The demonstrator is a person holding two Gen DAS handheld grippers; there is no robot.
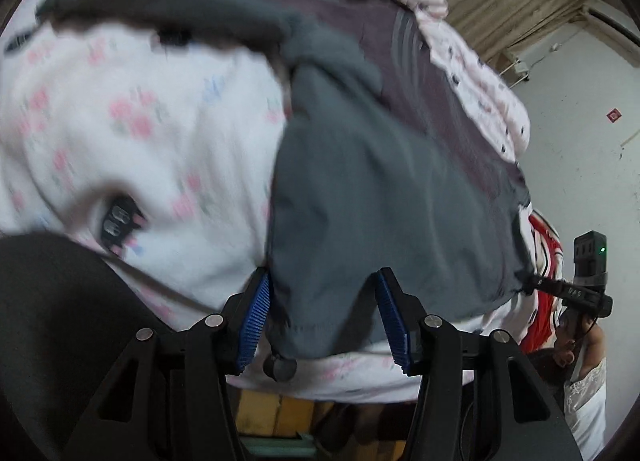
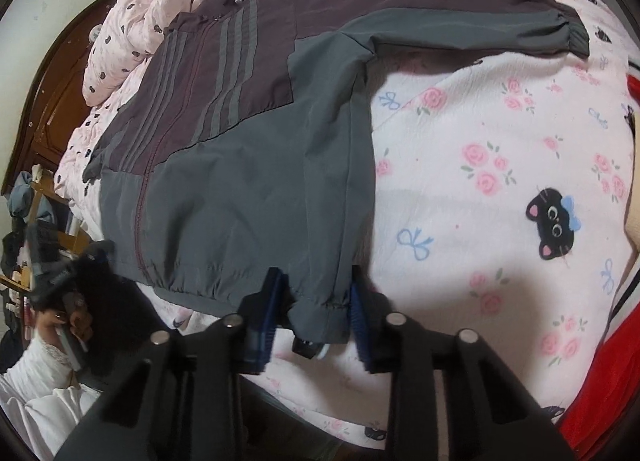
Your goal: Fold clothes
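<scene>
On the floral bedspread [image 2: 500, 189] the grey jacket [image 2: 248, 189] lay spread flat. The right gripper [image 2: 316, 311] pinched its hem corner; the left gripper [image 1: 324, 319] straddled the opposite hem corner, pads apart, not gripping.

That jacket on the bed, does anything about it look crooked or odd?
Mostly tidy. The jacket lies flat, zipped, one sleeve stretched sideways. Only its hem corner hangs past the bedspread edge, bunched between the right gripper's pads.
</scene>
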